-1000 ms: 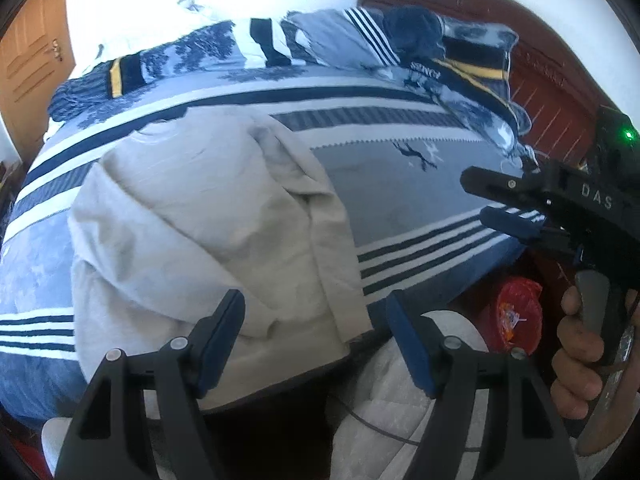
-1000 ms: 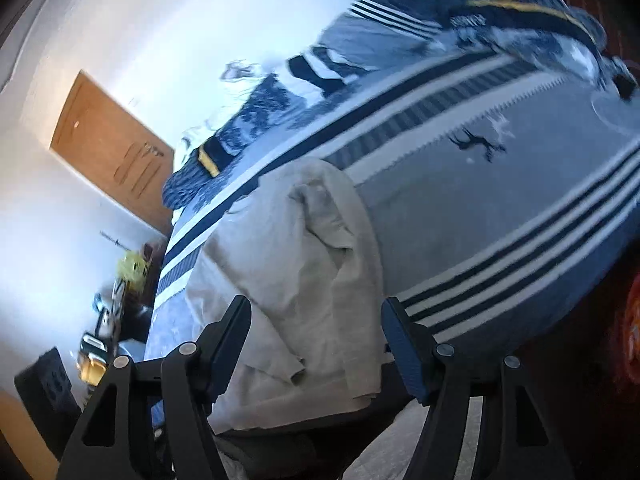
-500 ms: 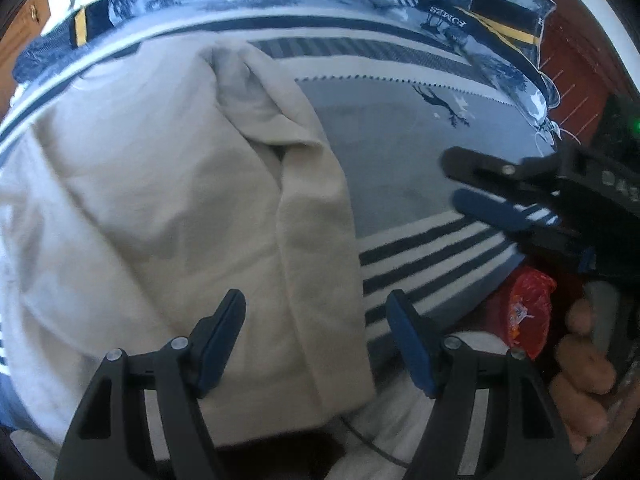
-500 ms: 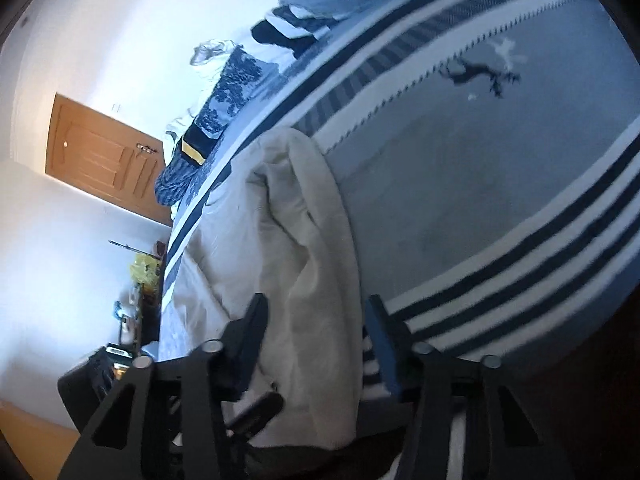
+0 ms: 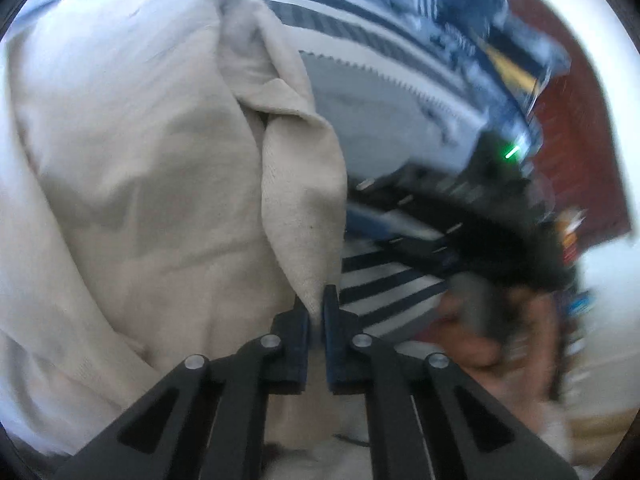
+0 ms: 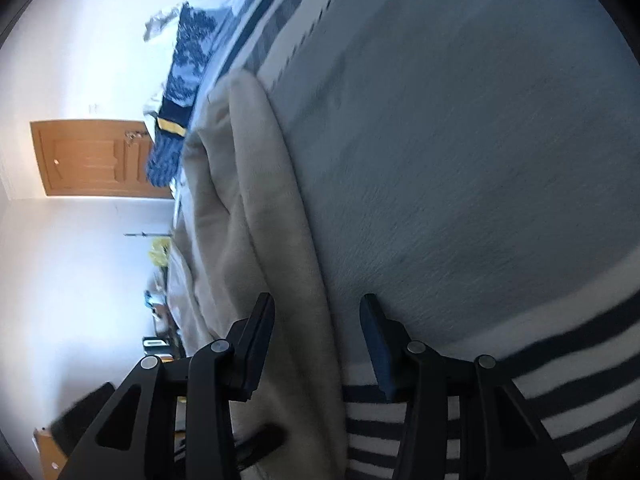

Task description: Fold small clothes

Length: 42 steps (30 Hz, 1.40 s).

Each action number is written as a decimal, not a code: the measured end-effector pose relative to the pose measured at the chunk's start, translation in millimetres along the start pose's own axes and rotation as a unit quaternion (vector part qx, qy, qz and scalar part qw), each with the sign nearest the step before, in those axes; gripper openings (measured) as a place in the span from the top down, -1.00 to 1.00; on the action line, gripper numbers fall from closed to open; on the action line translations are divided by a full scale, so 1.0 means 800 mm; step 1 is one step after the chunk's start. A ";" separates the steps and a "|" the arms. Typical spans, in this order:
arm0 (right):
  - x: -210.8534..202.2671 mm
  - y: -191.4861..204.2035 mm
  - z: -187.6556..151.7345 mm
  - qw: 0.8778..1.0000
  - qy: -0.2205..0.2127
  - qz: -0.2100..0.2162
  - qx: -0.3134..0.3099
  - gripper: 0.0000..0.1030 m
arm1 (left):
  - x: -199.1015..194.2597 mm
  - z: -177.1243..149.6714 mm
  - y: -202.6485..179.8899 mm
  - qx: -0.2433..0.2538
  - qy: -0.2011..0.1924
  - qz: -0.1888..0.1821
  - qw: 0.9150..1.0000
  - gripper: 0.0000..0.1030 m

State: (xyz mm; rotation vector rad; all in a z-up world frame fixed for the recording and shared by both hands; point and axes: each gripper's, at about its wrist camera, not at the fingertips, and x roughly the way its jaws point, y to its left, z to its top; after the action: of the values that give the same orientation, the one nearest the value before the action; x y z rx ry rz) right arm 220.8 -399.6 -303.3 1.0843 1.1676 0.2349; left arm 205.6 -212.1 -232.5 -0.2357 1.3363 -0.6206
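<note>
Though the left-wrist view is blurred, the left tongs point(image 5: 316, 312) are plainly pinched nearly shut on a corner of the beige garment point(image 5: 132, 184), w/ the cloth tip caught between the blue pads; the jaws have just been closing onto it. That garment lies spread over the left side of the bed point(image 6: 460, 152), on a grey cover w/ dark stripes, one edge rolled into a long ridge running away from the tongs.

Right tongs point(image 6: 318, 320) stand about half open, jaws having just been closing. The garment's rolled edge runs up between the two fingers, but the pads aren't pressing on it as far as I can see, so no grip there yet. In the left-wrist view the right tongs show only as a dark smear w/ a green light, held by the person's hand point(image 5: 480, 344).

Handling, as I judge it: soft, limp, light knit, prob. fleecy. It'll sag and drape from any pinch point and won't hold a shape, so one grip alone lets it twist. Not fragile, not slippery; cloth-on-cloth will drag on the cover. Best holds are corners and the hem edge, two points well apart, through a single layer where poss. The rolled ridge is thick, so a pinch there may take several layers at once.
</note>
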 end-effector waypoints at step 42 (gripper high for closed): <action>-0.095 0.162 -0.009 0.984 -0.103 0.023 -0.143 0.93 | -0.015 0.025 0.008 -0.049 0.016 -0.088 0.995 0.88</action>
State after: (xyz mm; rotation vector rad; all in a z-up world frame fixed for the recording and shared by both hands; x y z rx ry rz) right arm 229.1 -379.7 -154.1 0.8603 0.8925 0.3096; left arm 225.0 -204.2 -220.9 -0.4286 1.3870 -0.7104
